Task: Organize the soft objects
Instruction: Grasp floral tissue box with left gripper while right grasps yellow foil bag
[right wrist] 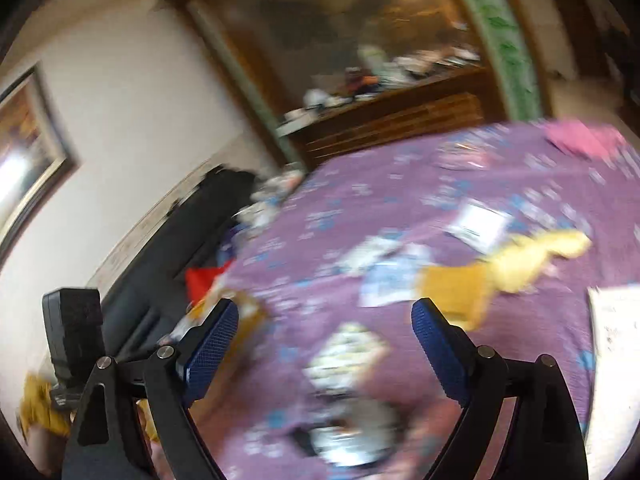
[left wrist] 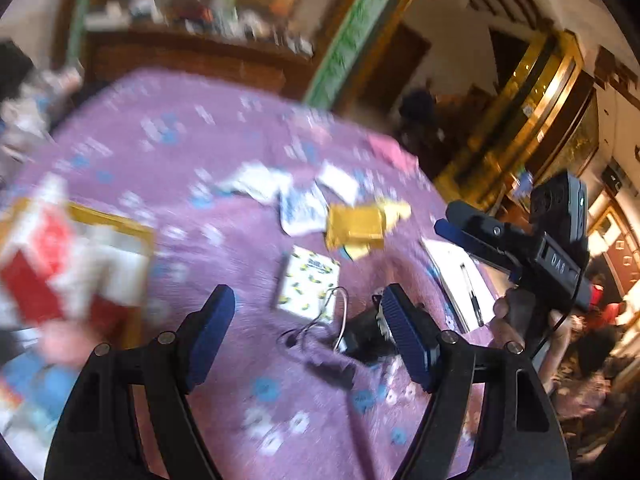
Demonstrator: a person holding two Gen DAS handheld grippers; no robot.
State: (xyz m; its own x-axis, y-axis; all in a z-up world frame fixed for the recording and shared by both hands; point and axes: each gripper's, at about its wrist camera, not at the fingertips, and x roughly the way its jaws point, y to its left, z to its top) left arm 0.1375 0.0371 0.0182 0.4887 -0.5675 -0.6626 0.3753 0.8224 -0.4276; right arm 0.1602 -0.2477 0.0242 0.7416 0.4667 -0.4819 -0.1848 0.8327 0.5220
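Several soft cloths lie on a purple flowered bedspread (left wrist: 180, 152). A mustard cloth (left wrist: 354, 226) touches a pale yellow one (left wrist: 394, 210), with white and blue cloths (left wrist: 300, 208) beside them and a pink cloth (left wrist: 390, 152) farther off. A folded white cloth with yellow marks (left wrist: 310, 282) lies nearest. My left gripper (left wrist: 308, 296) hovers open over it, holding nothing. My right gripper (right wrist: 326, 308) is open too and empty, above the same patterned cloth (right wrist: 348, 354), with the mustard cloth (right wrist: 452, 284) just beyond its right finger. It also shows at the right of the left wrist view as the right gripper (left wrist: 445, 216).
A cardboard box (left wrist: 112, 220) with red and white items (left wrist: 60, 272) sits at the bed's left. A black device with a cable (left wrist: 360, 336) lies near the left gripper. White paper with a pen (left wrist: 460, 280) rests at right. A cluttered wooden dresser (right wrist: 392, 120) stands behind.
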